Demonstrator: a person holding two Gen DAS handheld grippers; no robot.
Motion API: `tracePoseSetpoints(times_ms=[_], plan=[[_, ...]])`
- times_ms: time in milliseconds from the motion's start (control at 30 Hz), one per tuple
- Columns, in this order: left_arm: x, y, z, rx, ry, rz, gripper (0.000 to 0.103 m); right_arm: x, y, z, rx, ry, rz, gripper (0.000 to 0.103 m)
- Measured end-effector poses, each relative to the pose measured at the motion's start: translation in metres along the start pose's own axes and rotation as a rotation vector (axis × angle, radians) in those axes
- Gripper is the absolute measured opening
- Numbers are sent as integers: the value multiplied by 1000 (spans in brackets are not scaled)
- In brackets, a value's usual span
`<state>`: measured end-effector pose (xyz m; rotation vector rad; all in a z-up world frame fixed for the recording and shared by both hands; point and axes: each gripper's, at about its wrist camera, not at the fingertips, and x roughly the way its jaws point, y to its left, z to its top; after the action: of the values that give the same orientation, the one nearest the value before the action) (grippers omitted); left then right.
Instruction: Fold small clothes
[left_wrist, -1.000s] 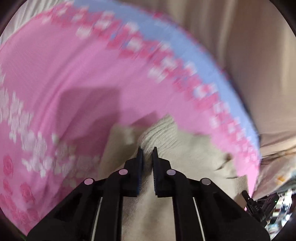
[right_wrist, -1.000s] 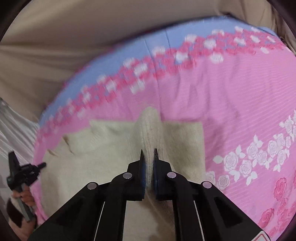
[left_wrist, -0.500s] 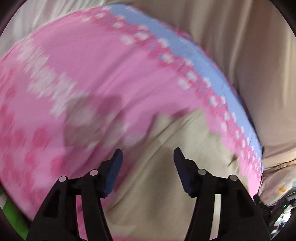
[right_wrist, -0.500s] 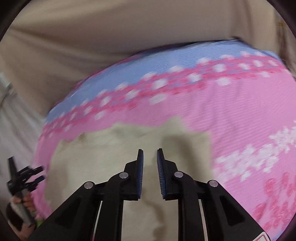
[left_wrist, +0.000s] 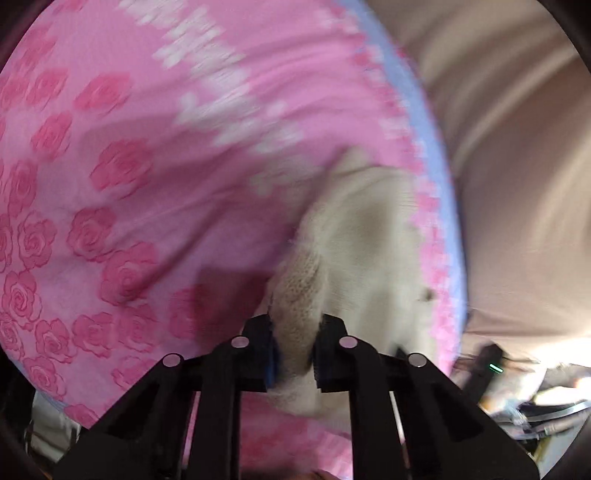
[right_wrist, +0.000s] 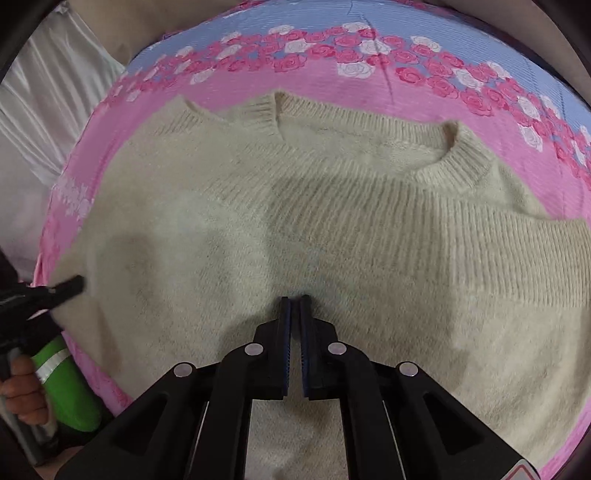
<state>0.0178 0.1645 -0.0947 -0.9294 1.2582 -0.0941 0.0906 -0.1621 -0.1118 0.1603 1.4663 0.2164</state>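
Observation:
A cream knit sweater (right_wrist: 332, 221) lies spread flat on a pink rose-print bedspread (right_wrist: 369, 85), its ribbed collar at the far right. My right gripper (right_wrist: 294, 301) points steeply down at the middle of its body. The jaws are shut with only a slit between them, and no fabric shows in it. In the left wrist view my left gripper (left_wrist: 294, 343) is closing, its pads pressing a bunched fold at the edge of the sweater (left_wrist: 369, 229). One finger of the left gripper (right_wrist: 70, 286) also shows at the sweater's left edge.
The bedspread (left_wrist: 129, 166) has a blue border (right_wrist: 443, 22) along its far side. Beige cloth (left_wrist: 517, 147) hangs beyond the bed, with white fabric (right_wrist: 48, 110) at the left. A hand (right_wrist: 22, 387) holds the left gripper's green handle (right_wrist: 62, 387).
The left gripper let go of the ribbed fold, opened wide, swung to the sweater's edge and closed on it. The right gripper released its fold, moved over the sweater's body and shut.

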Motion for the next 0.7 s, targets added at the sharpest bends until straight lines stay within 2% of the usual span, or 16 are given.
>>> tracePoseSetpoints(times_ms=[67,133,267,333,433,467,500,600,667,700], plan=[[-22,-30,-5,80,-6,-109,10,1,-1,2,-2,19,4,3],[-39,-68,-13,178,-4,-188,10,2,-3,5,3,30,18,3],[-47,-145,-41,401,42,-301,10,1,-14,6,45,26,83,2],[-37,-176,-58,494,82,-324,10,-2,-29,2,94,6,166,2],[-8,-215,-86,606,158,-329,10,-10,-62,-11,203,-55,337,4],[5,-227,-97,641,188,-325,10,-18,-78,-20,264,-94,392,6],[13,-234,-106,664,215,-320,10,-28,-94,-29,310,-134,431,14],[54,-263,-145,758,315,-288,10,-59,-146,-62,429,-233,461,14],[81,-278,-176,827,386,-263,10,-80,-183,-89,487,-286,421,16],[98,-284,-197,871,435,-248,10,-86,-197,-100,511,-301,394,20]])
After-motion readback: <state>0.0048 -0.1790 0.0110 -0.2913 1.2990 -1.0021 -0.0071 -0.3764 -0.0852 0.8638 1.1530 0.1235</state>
